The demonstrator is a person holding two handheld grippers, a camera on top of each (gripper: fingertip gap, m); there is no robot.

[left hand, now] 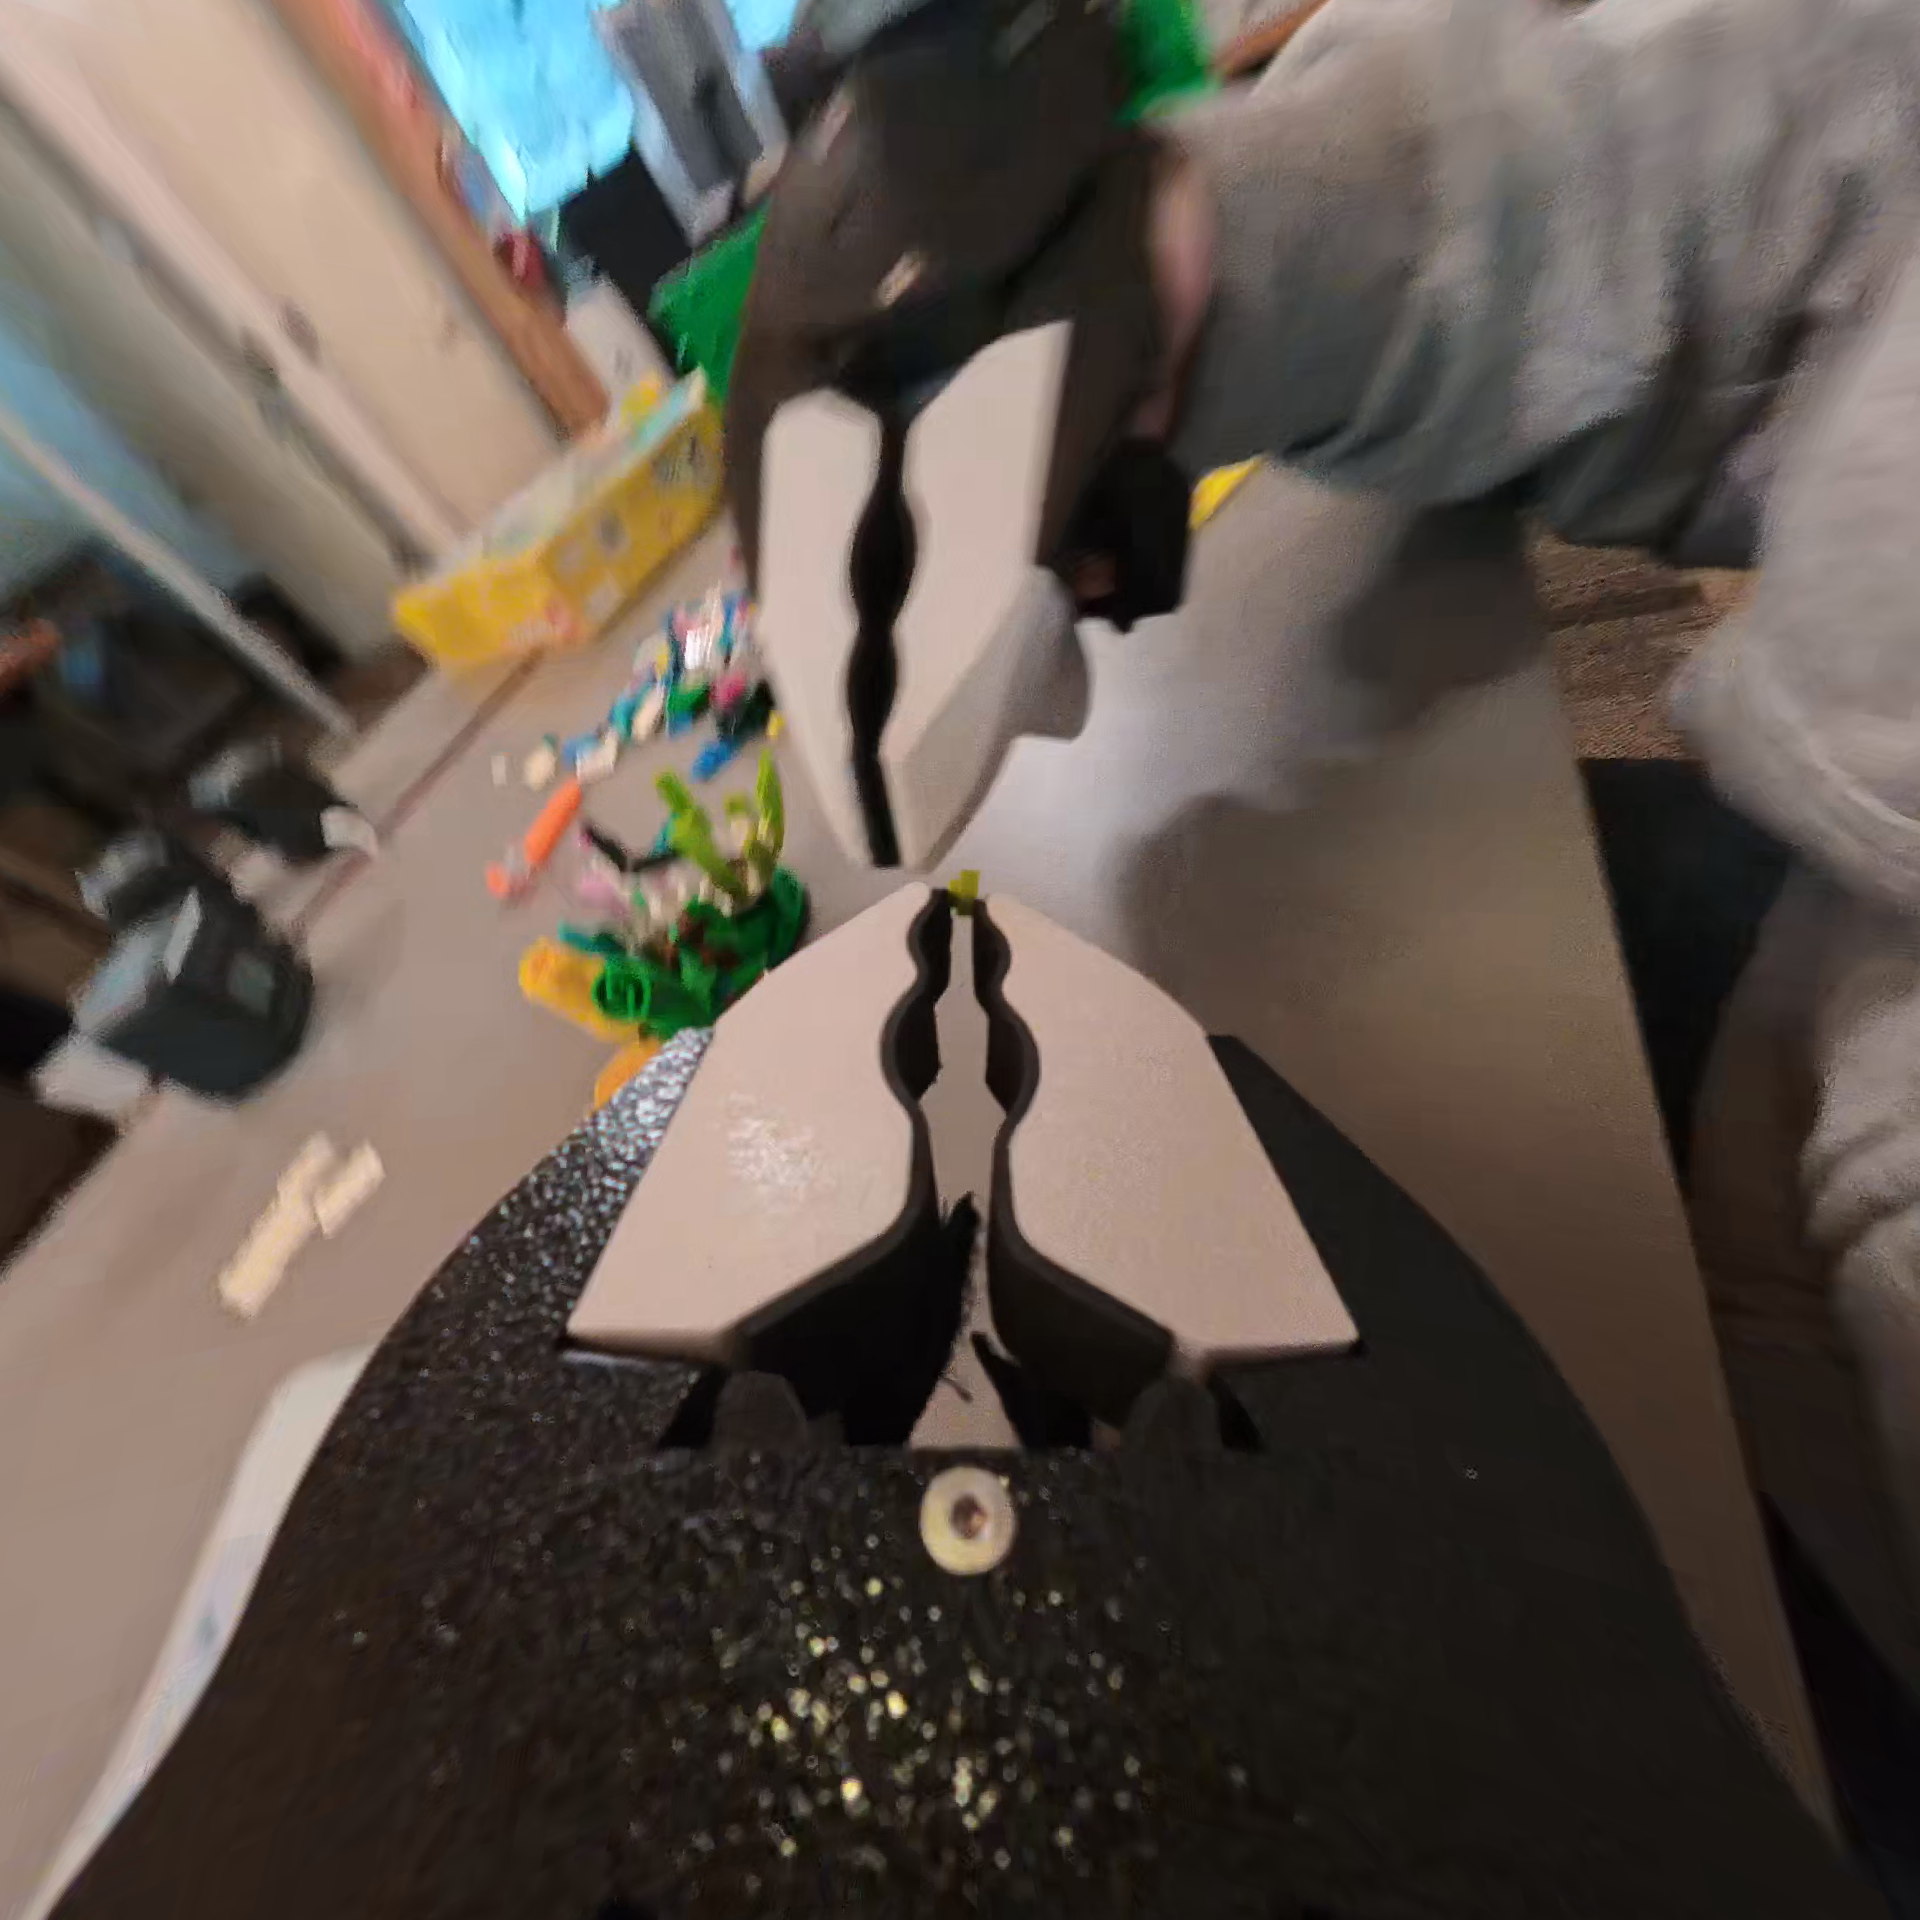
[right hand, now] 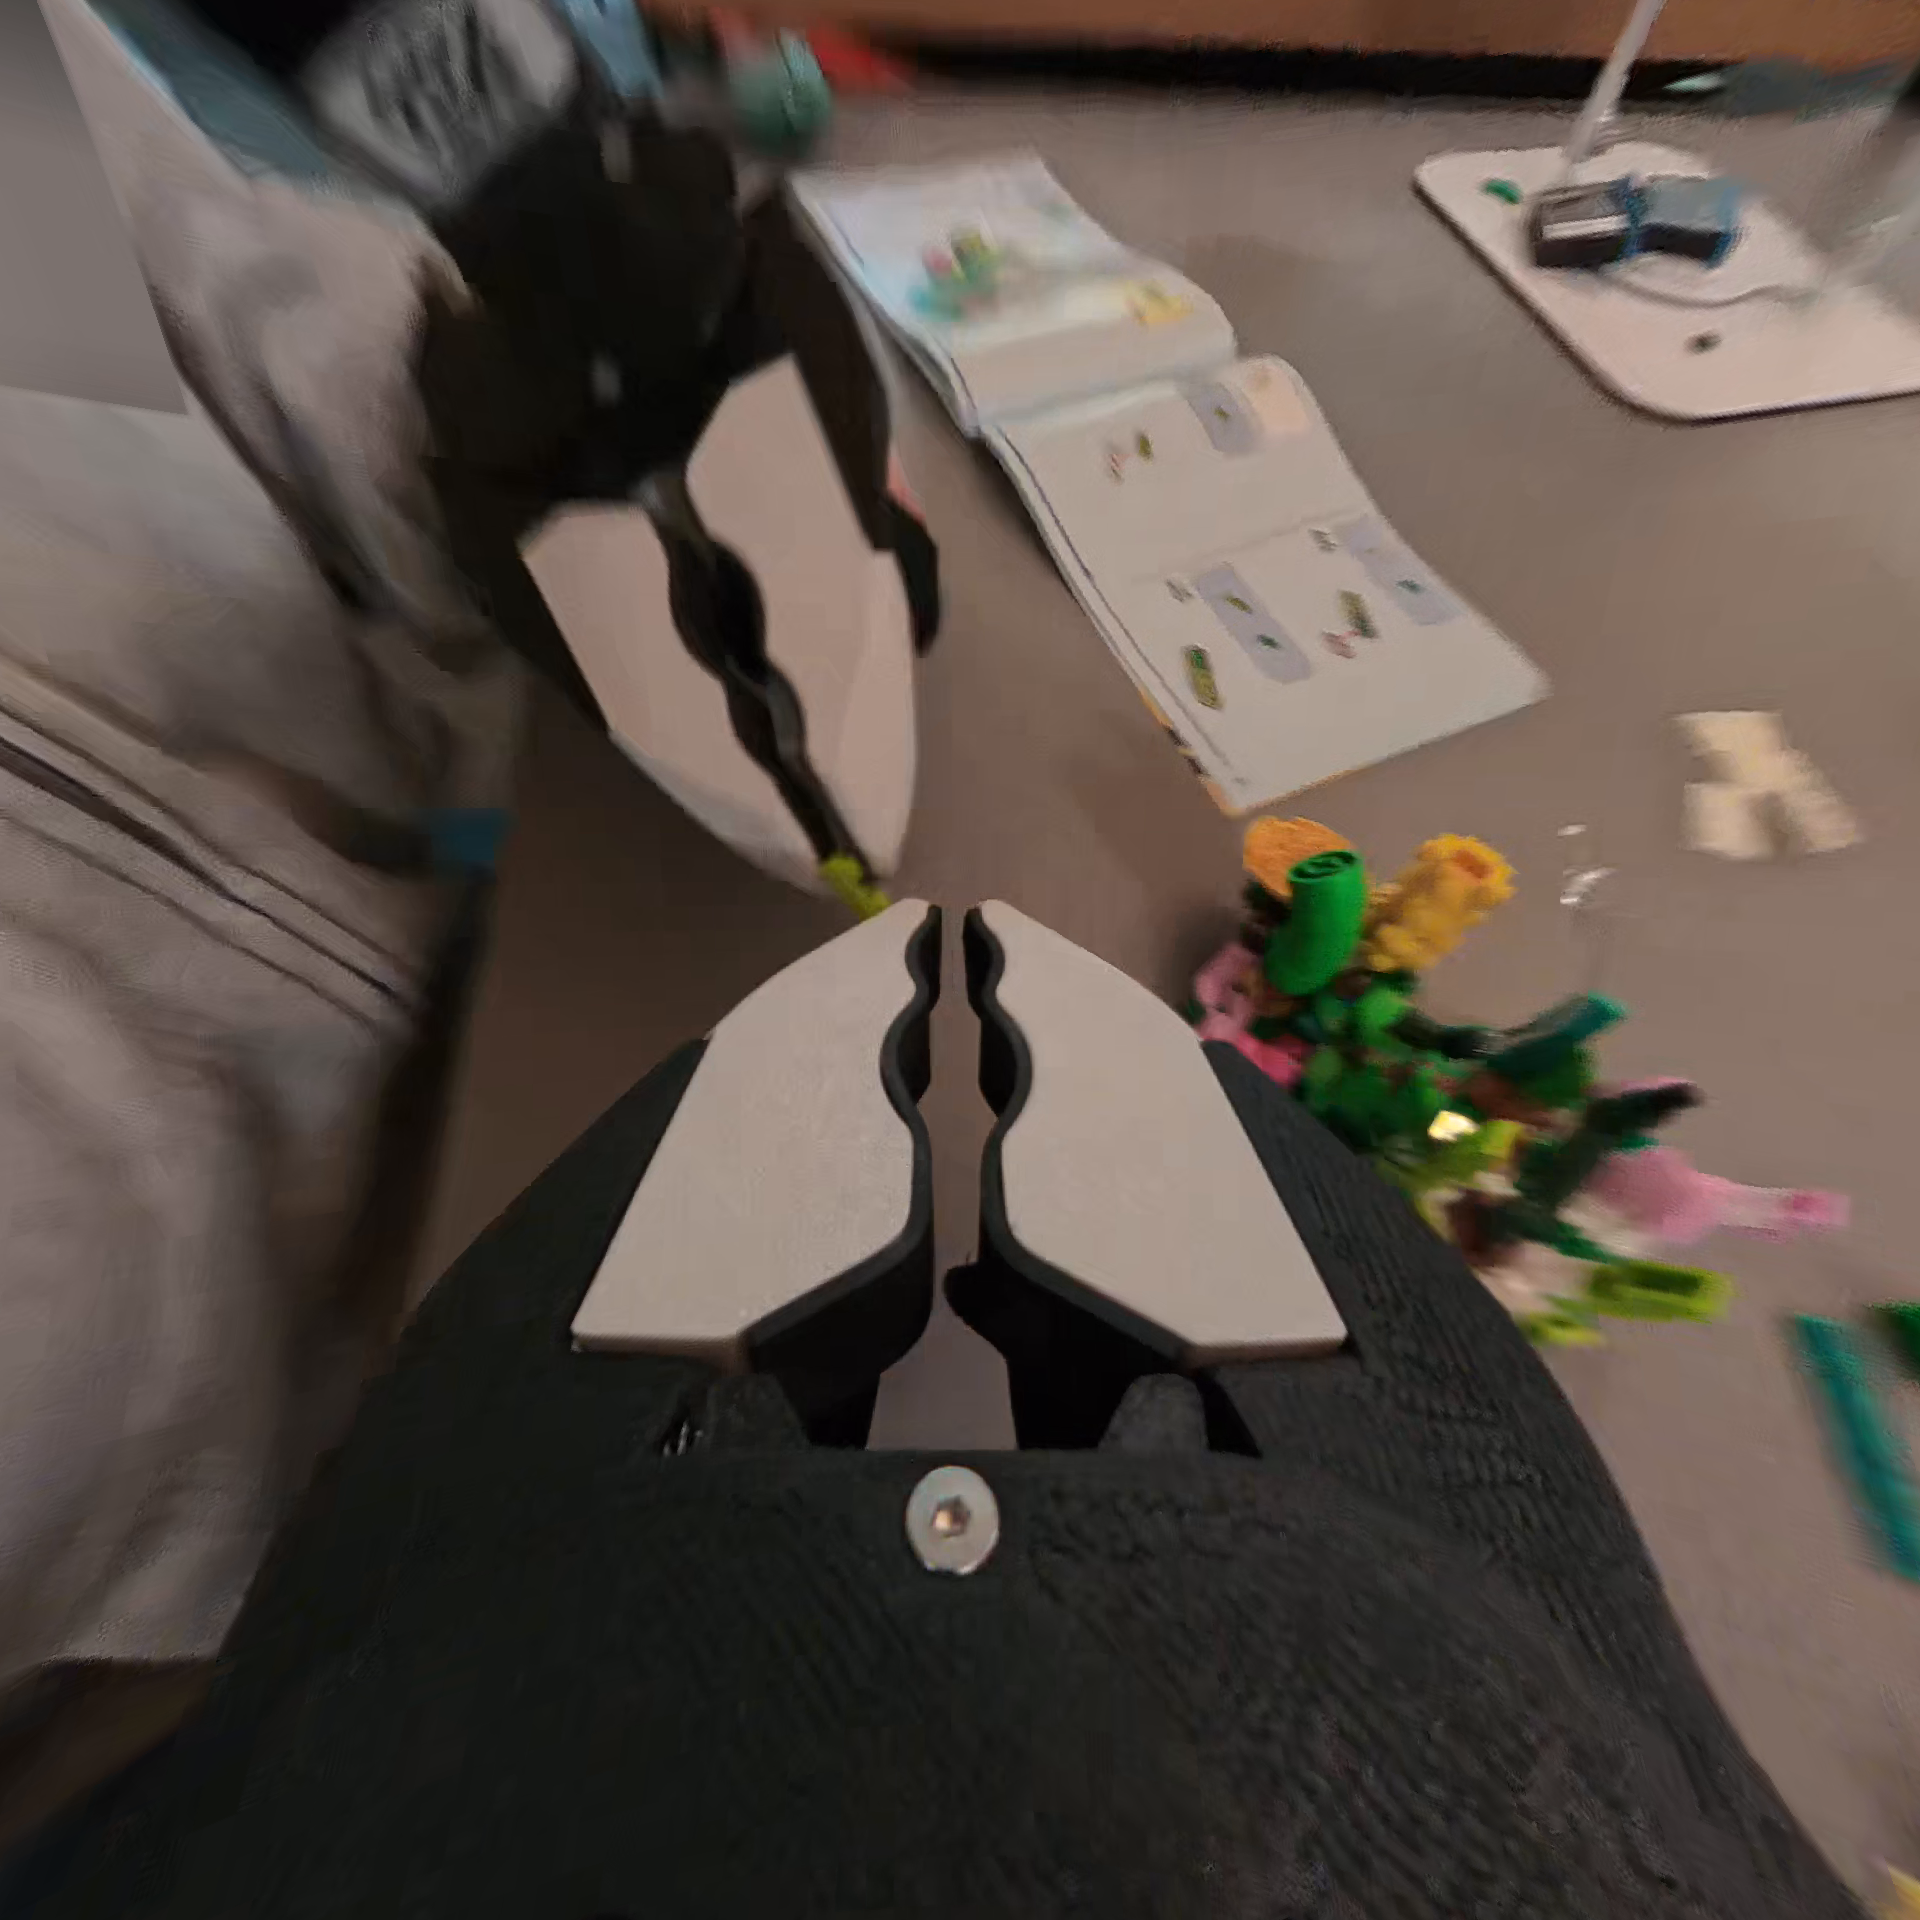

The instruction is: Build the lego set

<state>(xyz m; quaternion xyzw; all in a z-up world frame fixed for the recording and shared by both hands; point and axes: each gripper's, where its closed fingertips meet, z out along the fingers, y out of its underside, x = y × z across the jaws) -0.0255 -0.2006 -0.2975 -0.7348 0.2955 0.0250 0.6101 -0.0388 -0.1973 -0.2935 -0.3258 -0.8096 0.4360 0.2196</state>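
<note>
My left gripper (left hand: pixel 961 906) is shut on a small lime-green lego piece (left hand: pixel 964 886) that sticks out of its tips. In the right wrist view the left gripper (right hand: pixel 847 868) comes in from the upper left with the lime piece (right hand: pixel 854 883) at its tip. My right gripper (right hand: pixel 951 914) is shut with only a thin slit between the fingers, and nothing shows in it. Its tips almost touch the lime piece. In the left wrist view the right gripper (left hand: pixel 883 857) points down at the left one. A partly built lego flower bunch (right hand: pixel 1434 1060) lies on the grey table, to the left in the left wrist view (left hand: pixel 686 935).
An open instruction booklet (right hand: pixel 1195 499) lies beyond the grippers. Loose coloured bricks (left hand: pixel 696 675), an orange tool (left hand: pixel 540 831) and a yellow box (left hand: pixel 582 540) are farther off. White pieces (right hand: pixel 1756 790), a teal piece (right hand: pixel 1860 1423) and a white stand base (right hand: pixel 1683 281) are nearby. A grey sleeve (left hand: pixel 1558 260) fills the right side.
</note>
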